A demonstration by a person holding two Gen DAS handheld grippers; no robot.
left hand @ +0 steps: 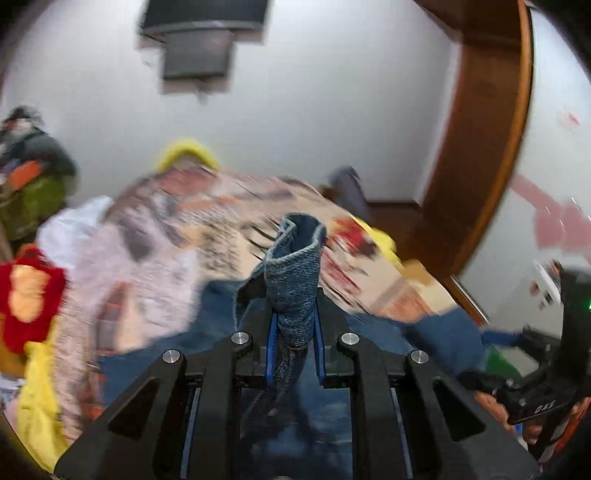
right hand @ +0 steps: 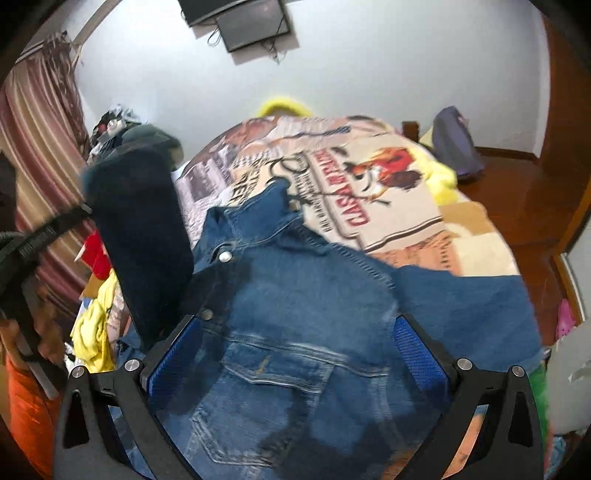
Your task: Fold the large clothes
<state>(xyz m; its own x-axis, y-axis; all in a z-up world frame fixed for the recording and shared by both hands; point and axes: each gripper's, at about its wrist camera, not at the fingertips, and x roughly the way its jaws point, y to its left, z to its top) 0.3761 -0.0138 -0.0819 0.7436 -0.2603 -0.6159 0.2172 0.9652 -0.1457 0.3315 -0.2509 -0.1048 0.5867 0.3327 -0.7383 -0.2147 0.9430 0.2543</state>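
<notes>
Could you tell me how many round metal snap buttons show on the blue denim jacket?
2 on the blue denim jacket: one bright metal snap button below the collar, one duller snap button lower down the placket. Folds may hide others.

— What sort of place is this?

— A bedroom in someone's home. A bed fills the middle, under a printed blanket with a rooster picture.

— Anything else?

— A striped curtain hangs on one side, a dark screen is fixed high on the pale wall, loose clothes are heaped beside the bed, and the floor is polished reddish wood.
</notes>
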